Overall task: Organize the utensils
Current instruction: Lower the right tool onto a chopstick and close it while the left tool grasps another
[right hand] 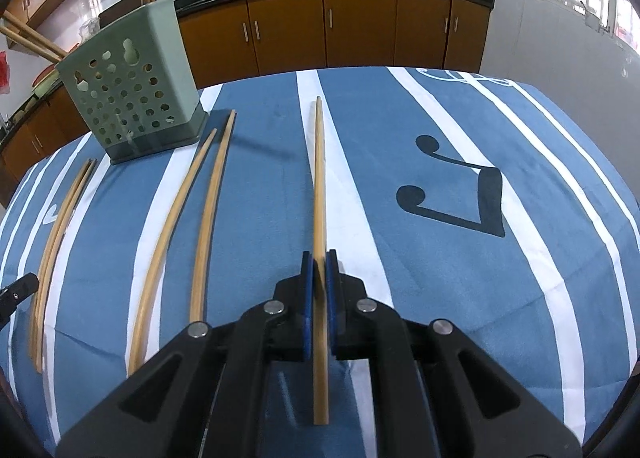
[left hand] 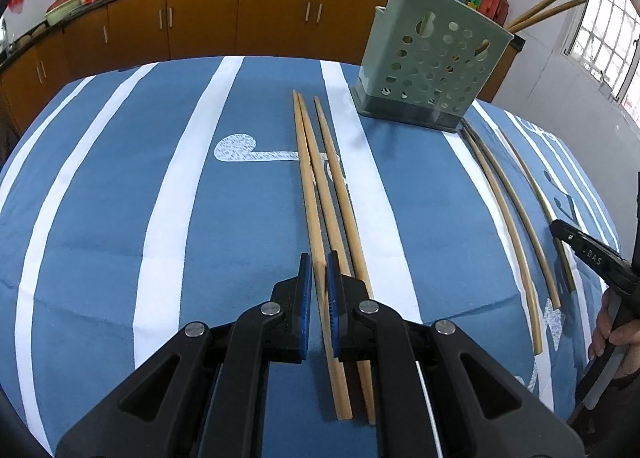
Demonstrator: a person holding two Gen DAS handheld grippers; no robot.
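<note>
Three wooden chopsticks (left hand: pixel 320 194) lie side by side on the blue striped cloth in the left wrist view. My left gripper (left hand: pixel 319 262) is shut on the leftmost of them, near its thick end. My right gripper (right hand: pixel 319 258) is shut on a single wooden chopstick (right hand: pixel 319 178) that points away along a white stripe. A green perforated utensil holder (left hand: pixel 430 58) stands upright at the far side with several chopsticks in it; it also shows in the right wrist view (right hand: pixel 128 98). Two more chopsticks (right hand: pixel 200 218) lie between the grippers.
The table (right hand: pixel 520 278) is covered by a blue cloth with white stripes and music notes. Wooden cabinets (right hand: pixel 328 30) and a dark counter with woks run behind it. The right gripper and hand show at the right edge of the left wrist view (left hand: pixel 592 258).
</note>
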